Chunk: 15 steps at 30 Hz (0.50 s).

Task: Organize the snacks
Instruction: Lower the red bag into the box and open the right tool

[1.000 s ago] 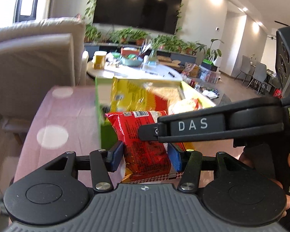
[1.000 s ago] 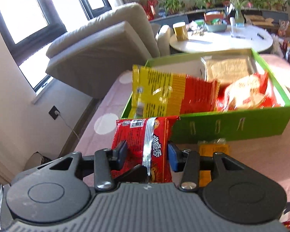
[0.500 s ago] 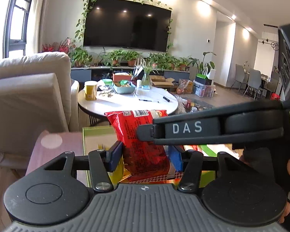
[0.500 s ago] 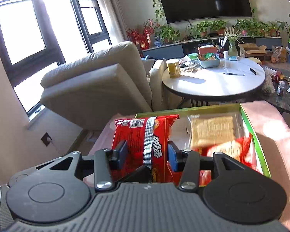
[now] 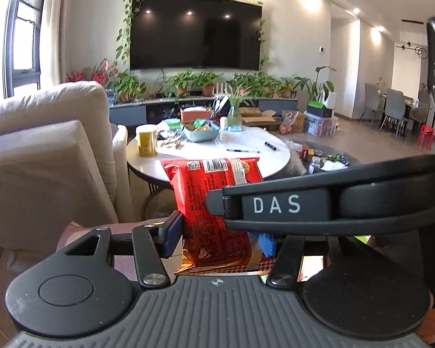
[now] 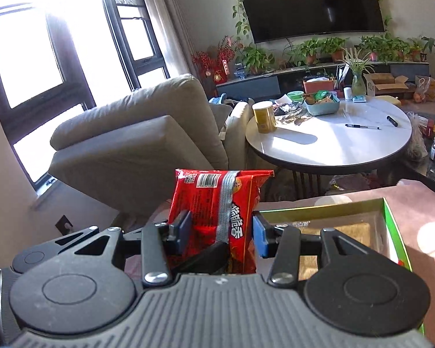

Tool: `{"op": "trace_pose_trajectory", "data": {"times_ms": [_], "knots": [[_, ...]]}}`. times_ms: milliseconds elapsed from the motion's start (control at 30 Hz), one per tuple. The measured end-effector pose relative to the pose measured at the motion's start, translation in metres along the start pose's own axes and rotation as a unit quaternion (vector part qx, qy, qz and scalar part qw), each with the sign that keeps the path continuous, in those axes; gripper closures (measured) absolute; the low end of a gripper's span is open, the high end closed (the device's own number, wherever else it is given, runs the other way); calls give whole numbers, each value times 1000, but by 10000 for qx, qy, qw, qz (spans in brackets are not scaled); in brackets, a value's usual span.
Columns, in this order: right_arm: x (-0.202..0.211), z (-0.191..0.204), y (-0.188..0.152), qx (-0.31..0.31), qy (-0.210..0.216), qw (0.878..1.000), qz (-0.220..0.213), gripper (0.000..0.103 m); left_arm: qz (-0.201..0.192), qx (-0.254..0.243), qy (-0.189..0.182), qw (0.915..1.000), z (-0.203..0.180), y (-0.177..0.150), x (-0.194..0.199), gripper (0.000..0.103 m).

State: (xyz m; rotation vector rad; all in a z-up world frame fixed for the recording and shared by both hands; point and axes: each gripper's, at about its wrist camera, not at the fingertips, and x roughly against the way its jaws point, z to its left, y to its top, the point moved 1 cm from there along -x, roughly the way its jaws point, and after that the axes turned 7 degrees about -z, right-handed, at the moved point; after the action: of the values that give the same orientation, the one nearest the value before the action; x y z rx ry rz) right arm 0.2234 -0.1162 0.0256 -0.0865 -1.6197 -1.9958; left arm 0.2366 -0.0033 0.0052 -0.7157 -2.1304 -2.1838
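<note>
Red snack packet [image 6: 217, 203] upright between both pairs of fingers.
Right gripper [image 6: 221, 233] clamps its lower half; left gripper [image 5: 217, 233] also grips it.

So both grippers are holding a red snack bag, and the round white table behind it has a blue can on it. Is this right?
Not quite: the can on the round white table is yellow, as the right wrist view shows. Both the left gripper and right gripper do hold the red snack bag.
</note>
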Motion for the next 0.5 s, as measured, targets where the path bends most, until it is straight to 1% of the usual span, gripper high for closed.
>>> {"op": "trace_pose_trajectory", "data": {"times_ms": [133, 167, 200, 267, 367, 400, 500], "knots": [[-13, -2, -5, 61, 9, 9999, 103, 49, 176, 76, 12, 9998, 8, -9, -14, 52], [-16, -3, -6, 55, 19, 9999, 128, 49, 208, 109, 22, 9997, 10, -11, -17, 49], [-18, -4, -8, 52, 32, 9999, 147, 49, 205, 143, 41, 9997, 11, -13, -19, 42], [-22, -5, -11, 108, 11, 9999, 96, 49, 223, 163, 244, 9993, 16, -18, -22, 34], [-19, -7, -13, 452, -352, 9981, -244, 49, 252, 232, 338, 9988, 23, -23, -16, 34], [-18, -9, -13, 475, -363, 9979, -261, 49, 249, 288, 354, 9986, 25, -23, -15, 34], [-12, -17, -12, 243, -324, 9991, -118, 49, 193, 308, 438, 9984, 28, -22, -7, 34]]}}
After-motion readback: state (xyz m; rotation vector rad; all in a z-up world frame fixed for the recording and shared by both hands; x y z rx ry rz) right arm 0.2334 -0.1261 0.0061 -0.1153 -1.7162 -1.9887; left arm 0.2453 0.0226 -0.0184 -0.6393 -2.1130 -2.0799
